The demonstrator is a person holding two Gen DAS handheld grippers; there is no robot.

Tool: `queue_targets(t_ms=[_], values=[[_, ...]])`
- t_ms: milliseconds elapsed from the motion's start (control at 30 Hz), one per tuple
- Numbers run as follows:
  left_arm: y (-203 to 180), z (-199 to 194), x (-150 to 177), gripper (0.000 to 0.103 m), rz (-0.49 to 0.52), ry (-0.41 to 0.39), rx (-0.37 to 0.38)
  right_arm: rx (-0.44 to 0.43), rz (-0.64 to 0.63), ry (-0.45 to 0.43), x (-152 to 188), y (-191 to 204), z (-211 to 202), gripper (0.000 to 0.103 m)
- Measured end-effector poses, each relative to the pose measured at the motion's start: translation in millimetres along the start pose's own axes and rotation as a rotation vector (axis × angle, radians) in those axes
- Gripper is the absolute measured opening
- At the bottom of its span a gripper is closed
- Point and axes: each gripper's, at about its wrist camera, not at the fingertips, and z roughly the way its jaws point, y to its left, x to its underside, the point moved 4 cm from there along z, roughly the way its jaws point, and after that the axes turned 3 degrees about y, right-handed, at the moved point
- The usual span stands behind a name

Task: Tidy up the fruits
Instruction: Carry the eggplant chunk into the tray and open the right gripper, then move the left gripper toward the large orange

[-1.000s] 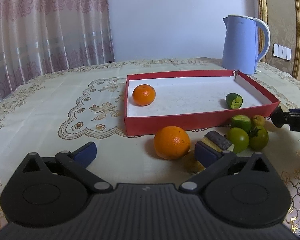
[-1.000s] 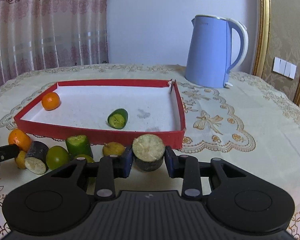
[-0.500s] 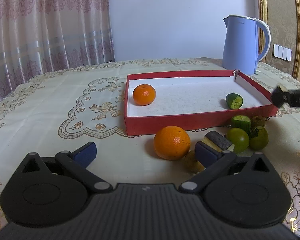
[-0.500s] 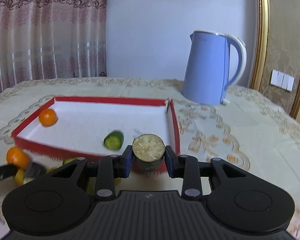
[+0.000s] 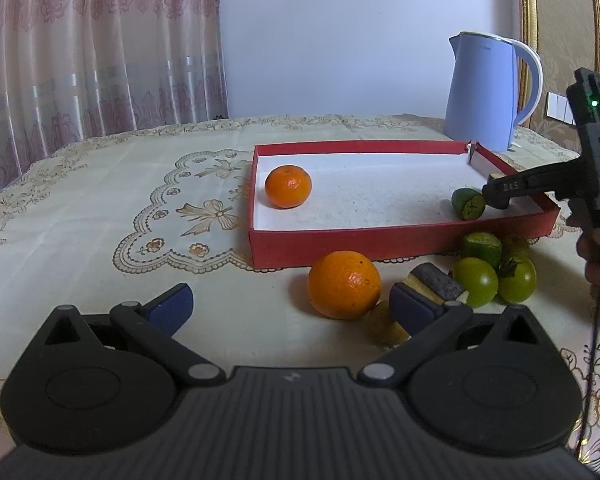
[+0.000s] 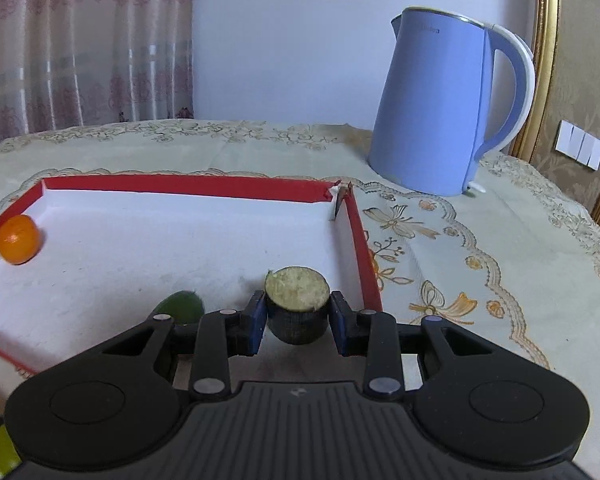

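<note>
A red tray [image 5: 400, 240] with a white floor holds a small orange [image 5: 288, 186] and a green cucumber piece [image 5: 468, 204]. My right gripper [image 6: 298, 316] is shut on a dark eggplant chunk [image 6: 296, 304] and holds it over the tray's right near corner [image 6: 360, 240], beside the cucumber piece [image 6: 180, 307]. In the left wrist view the right gripper's finger [image 5: 516, 190] reaches over the tray. My left gripper [image 5: 292, 304] is open and empty above the cloth, near a large orange [image 5: 344, 284], an eggplant slice [image 5: 436, 284], a cucumber piece [image 5: 482, 246] and two green tomatoes [image 5: 496, 280].
A blue kettle [image 6: 444, 108] stands behind the tray's far right corner. A yellowish fruit [image 5: 382, 326] lies by my left gripper's right finger. The embroidered tablecloth [image 5: 100, 216] covers the table; curtains hang behind at left.
My right gripper has lifted the eggplant chunk from the cloth in front of the tray and carried it forward over the tray's right near corner. The left gripper has stayed still.
</note>
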Motion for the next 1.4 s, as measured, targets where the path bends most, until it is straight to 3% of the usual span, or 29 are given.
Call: queue_targets(t_ms=[200, 233, 300, 467, 700, 800, 833, 867, 900, 1167, 1300, 1400], values=[[1.7, 0.8, 0.0, 0.103, -0.011, 0.006, 0.008, -0.026, 0.000, -0.018, -0.4, -0.2, -4.3, 0.034], [1.7, 0.7, 0.1, 0.103, -0.013, 0.007, 0.008, -0.028, 0.007, -0.030, 0.3, -1.7, -9.9, 0.037], [1.8, 0.7, -0.1, 0.103, -0.015, 0.008, 0.009, -0.036, 0.018, -0.065, 4.1, -4.3, -26.3, 0.054], [2.1, 0.8, -0.1, 0.103, -0.016, 0.008, 0.009, -0.039, 0.010, -0.119, 32.4, -9.9, -72.3, 0.064], [3.0, 0.8, -0.4, 0.103, -0.014, 0.007, 0.010, -0.062, 0.009, -0.042, 70.2, -13.8, -85.8, 0.072], [2.2, -0.3, -0.5, 0.103, -0.013, 0.005, 0.016, -0.074, 0.041, -0.018, 70.6, -18.0, -80.7, 0.074], [2.4, -1.7, -0.4, 0.103, -0.014, -0.002, 0.017, -0.079, 0.046, -0.010, 71.4, -18.9, -79.1, 0.079], [2.1, -3.5, -0.5, 0.103, -0.014, -0.011, 0.021, -0.088, 0.046, 0.015, 72.5, -18.8, -75.0, 0.089], [1.7, -5.4, -0.2, 0.103, -0.012, -0.020, 0.029, -0.098, 0.043, 0.044, 73.0, -18.1, -70.2, 0.091], [-8.8, -10.4, 1.6, 0.103, 0.041, -0.043, 0.025, -0.096, 0.041, 0.054, 75.2, -17.7, -69.1, 0.093], [-10.6, -8.2, 4.7, 0.103, 0.028, 0.007, 0.055, -0.098, 0.044, 0.056, 74.4, -18.6, -69.0, 0.094], [-15.4, -4.8, 6.9, 0.103, 0.051, 0.021, -0.004, -0.098, 0.044, 0.057, 74.6, -18.6, -69.3, 0.094]])
